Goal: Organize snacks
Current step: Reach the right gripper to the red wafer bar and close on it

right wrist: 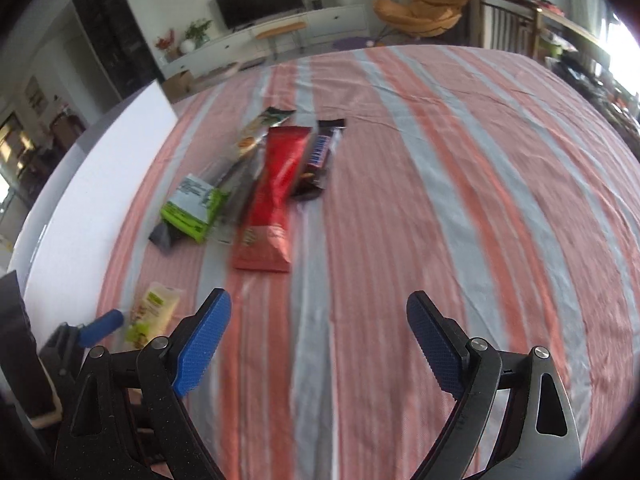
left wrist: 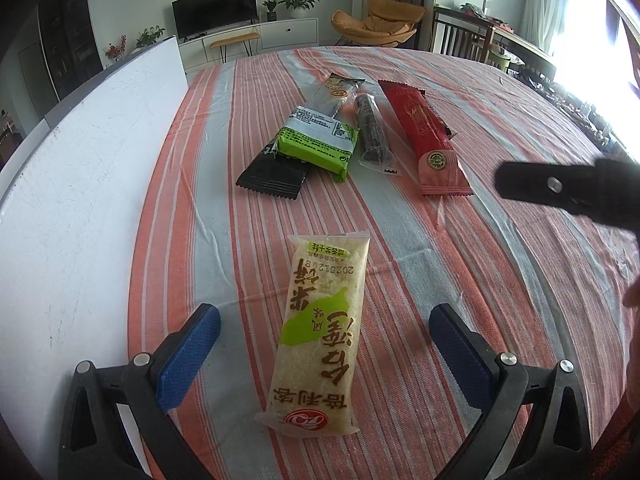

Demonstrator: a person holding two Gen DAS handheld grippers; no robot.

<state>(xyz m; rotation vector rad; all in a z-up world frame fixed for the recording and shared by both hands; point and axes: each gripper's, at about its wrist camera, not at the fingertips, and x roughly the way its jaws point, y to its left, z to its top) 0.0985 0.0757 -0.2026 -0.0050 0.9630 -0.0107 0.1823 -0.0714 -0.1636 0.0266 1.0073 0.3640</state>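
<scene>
On a striped cloth (left wrist: 460, 240), six wrapped snacks lie loose; no box, tray or basket shows in either view, and a white board (left wrist: 92, 184) stands along the cloth's left edge.

Between the wide-spread fingers of the left gripper (left wrist: 325, 342) lies a rice cracker (left wrist: 320, 332) in a clear and green wrapper, flat on the cloth, its long axis running away from the camera with the far end tipped slightly right. Neither blue pad touches it, and the gripper holds nothing.

Farther back the other five snacks cluster. A green pack (left wrist: 318, 140) lies angled, overlapping a black pack (left wrist: 272, 176) at its near left corner and a long clear-and-green packet (left wrist: 332, 94) behind it. Just right of these a dark bar (left wrist: 372, 132) and a red packet (left wrist: 424, 136) lie almost side by side, long axes pointing away, near ends swung slightly right. From the right wrist view, a Snickers bar (right wrist: 320, 156) lies against the red packet's right side, pointing the same way.

The right gripper (right wrist: 319, 344) hovers over bare cloth with its fingers far apart and empty, well short of the cluster. Its view is motion-blurred.
</scene>
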